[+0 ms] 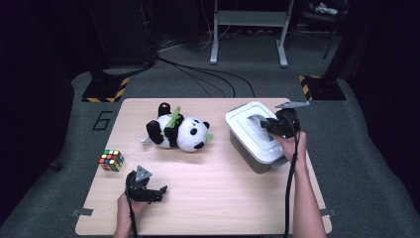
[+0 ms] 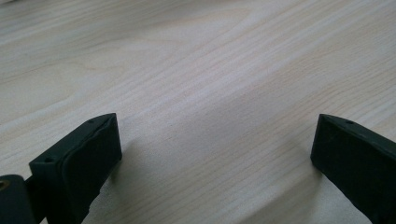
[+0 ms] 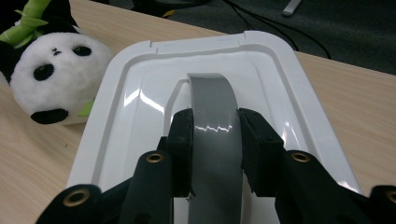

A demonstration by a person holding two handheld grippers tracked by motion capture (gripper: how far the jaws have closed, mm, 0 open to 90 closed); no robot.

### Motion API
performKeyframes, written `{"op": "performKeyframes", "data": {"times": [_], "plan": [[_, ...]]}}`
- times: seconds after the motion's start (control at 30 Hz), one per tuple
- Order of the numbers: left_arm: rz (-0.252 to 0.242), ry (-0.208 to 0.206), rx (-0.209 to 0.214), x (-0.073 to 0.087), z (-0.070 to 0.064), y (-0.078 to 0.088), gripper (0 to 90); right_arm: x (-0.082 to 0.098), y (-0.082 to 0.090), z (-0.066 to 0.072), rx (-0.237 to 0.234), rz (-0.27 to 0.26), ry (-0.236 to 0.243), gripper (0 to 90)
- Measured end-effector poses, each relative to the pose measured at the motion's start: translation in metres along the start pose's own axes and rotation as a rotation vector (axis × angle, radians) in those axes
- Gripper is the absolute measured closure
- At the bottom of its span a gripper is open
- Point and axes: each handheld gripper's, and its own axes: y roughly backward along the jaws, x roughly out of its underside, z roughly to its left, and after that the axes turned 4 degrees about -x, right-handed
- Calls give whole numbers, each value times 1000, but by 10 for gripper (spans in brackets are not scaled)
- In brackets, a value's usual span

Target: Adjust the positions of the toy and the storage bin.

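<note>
Right gripper (image 3: 215,135) clamps the grey handle (image 3: 214,112) on the white lid (image 3: 130,98) of the box (image 1: 247,148), far right.
High view adds panda (image 1: 178,131), puzzle cube (image 1: 111,160); left gripper (image 2: 215,144) gapes wide, seemingly just above the table (image 2: 210,56).

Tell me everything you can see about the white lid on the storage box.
The lid is glossy white plastic, rectangular with rounded corners, a raised rim and a stepped recess in the middle. A curved grey handle arches over that recess. It sits closed on a grey box at the table's right side, right of the toy panda. The right gripper is shut on the handle, one of its fingers pressed against each side.
</note>
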Motion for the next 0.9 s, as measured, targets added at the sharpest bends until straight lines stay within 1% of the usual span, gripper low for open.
{"op": "performKeyframes", "data": {"times": [0.17,0.27,0.33,0.37,0.43,0.5,0.53,0.57,0.6,0.63,0.67,0.7,0.73,0.77,0.83,0.87,0.9], "plan": [[0,2,2,0,0,0,17,-2,-3,4,-13,0,-3,669],[0,1,1,0,0,0,17,-3,-6,6,-14,1,9,669],[0,2,2,0,0,0,17,-4,-7,8,-4,3,16,660],[0,2,1,0,0,0,17,-4,-7,8,-3,2,13,612],[-2,5,-1,0,0,0,18,-4,-6,9,10,-6,-5,443],[3,-1,-2,-1,0,0,20,-2,1,10,32,-36,-1,315],[1,3,-3,-1,0,0,21,-1,5,11,50,-46,1,261],[5,7,8,-1,1,1,21,0,10,13,63,-50,4,213],[-16,16,15,-1,1,1,23,2,16,15,73,-56,6,179],[-40,42,17,-2,1,2,30,5,22,17,90,-60,13,148],[-42,45,32,-4,2,3,29,9,28,19,105,-62,18,131],[-51,61,46,-7,3,5,27,14,33,20,111,-69,25,117],[-64,67,46,-11,3,6,25,19,39,22,112,-76,22,86],[-66,59,48,-15,4,7,23,25,44,23,114,-79,18,64],[-85,57,48,-27,6,11,22,38,52,25,114,-82,14,43],[-102,52,44,-35,8,14,23,43,54,28,126,-81,15,28],[-112,47,39,-42,9,16,24,52,59,32,135,-90,15,26]]}}
